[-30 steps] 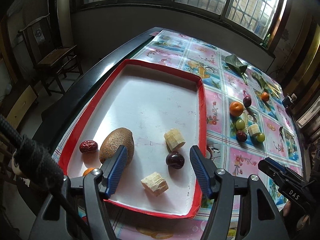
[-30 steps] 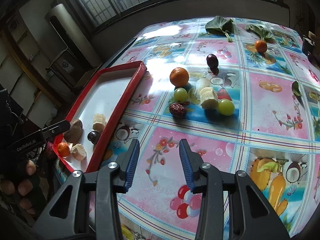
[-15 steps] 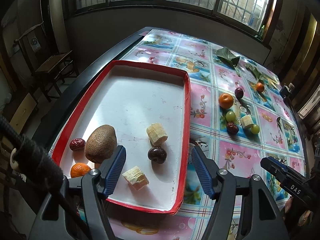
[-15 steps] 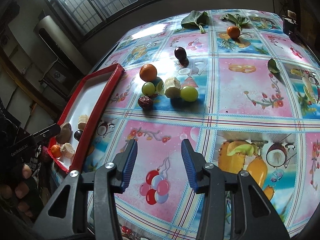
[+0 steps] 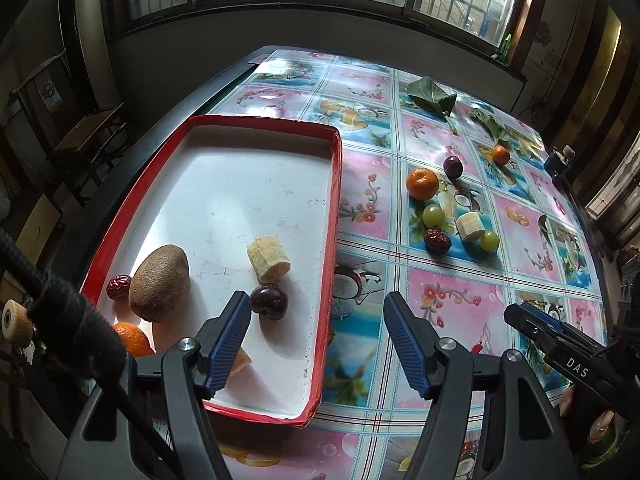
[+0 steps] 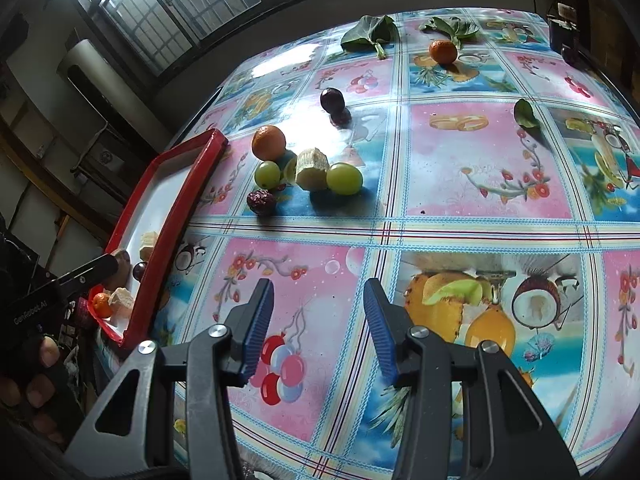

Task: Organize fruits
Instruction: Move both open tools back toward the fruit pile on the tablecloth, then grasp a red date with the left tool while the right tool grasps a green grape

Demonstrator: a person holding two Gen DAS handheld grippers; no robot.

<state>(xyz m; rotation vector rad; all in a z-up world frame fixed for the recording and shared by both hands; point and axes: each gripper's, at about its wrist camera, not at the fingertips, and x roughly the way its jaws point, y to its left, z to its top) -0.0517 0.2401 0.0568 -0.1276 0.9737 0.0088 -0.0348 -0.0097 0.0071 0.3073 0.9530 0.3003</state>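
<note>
My left gripper [image 5: 316, 314] is open and empty, its jaws straddling the right rim of the red tray [image 5: 334, 216]. The tray holds a kiwi [image 5: 160, 284], a red date [image 5: 119, 287], an orange [image 5: 134, 338], a banana piece [image 5: 268, 259] and a dark cherry [image 5: 269, 300] beside the left finger. My right gripper [image 6: 318, 296] hangs open over bare tablecloth with nothing between its fingers. Beyond it lie an orange [image 6: 269, 143], two green grapes [image 6: 267, 174] [image 6: 344, 178], a banana piece [image 6: 312, 168], a date [image 6: 261, 201], a plum [image 6: 332, 100] and a small orange [image 6: 443, 51].
Green leaves [image 6: 368, 34] lie at the table's far edge, and a single leaf [image 6: 525, 114] lies to the right. The tray sits near the table's left edge [image 5: 192, 104], with a wooden chair [image 5: 90, 128] past it. A dark box [image 6: 562, 28] stands at the far right corner.
The left gripper slid right across the tray, from around the cherry to over the right rim. The right gripper shifted right, so the fruit cluster sits further left in its view, and its jaws spread slightly.
</note>
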